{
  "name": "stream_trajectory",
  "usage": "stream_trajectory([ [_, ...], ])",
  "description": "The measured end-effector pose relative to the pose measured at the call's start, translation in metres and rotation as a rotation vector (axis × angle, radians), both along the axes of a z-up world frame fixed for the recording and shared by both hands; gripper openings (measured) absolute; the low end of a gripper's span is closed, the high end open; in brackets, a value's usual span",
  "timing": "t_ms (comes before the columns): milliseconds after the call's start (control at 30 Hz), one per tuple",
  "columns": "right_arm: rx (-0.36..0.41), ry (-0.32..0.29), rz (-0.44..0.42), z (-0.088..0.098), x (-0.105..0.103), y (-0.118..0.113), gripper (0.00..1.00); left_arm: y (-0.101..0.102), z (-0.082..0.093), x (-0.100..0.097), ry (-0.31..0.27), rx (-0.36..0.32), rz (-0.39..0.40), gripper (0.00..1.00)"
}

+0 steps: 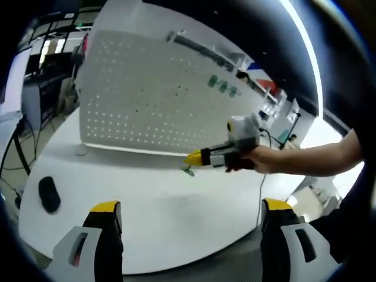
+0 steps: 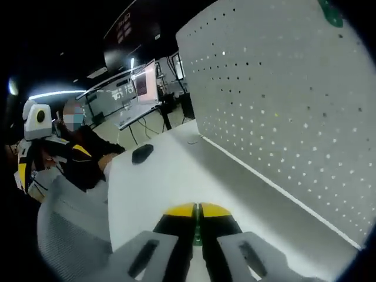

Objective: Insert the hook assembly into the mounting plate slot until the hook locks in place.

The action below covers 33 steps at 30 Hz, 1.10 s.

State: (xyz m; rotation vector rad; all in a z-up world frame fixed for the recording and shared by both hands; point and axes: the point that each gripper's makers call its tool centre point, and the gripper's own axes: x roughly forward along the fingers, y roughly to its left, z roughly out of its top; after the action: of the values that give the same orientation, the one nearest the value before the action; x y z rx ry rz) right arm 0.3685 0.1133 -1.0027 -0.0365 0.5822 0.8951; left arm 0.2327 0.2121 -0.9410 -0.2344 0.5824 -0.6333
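Carry step: right tool (image 1: 194,158) (image 2: 197,218), pressed together on a small green hook (image 1: 188,171) (image 2: 198,234), low before the white pegboard (image 1: 158,94) (image 2: 282,111) above the tabletop (image 1: 164,205); left tool (image 1: 188,218) spread, empty; next, align hook with a slot.

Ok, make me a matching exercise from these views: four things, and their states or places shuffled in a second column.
1. left gripper
2. right gripper
3. pegboard
4. black mouse

a. lies flat on the white table
b. fingers closed on a small green hook
c. fingers wide apart
d. stands upright on the table

Pairs: 1-c, 2-b, 3-d, 4-a
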Motion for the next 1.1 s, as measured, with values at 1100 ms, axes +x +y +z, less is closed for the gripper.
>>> stream_trajectory([
  [1100,0.390,-0.101,-0.184,0.126,-0.081,0.044,0.00,-0.037,0.022,0.023,0.044,-0.106,0.014,0.75],
])
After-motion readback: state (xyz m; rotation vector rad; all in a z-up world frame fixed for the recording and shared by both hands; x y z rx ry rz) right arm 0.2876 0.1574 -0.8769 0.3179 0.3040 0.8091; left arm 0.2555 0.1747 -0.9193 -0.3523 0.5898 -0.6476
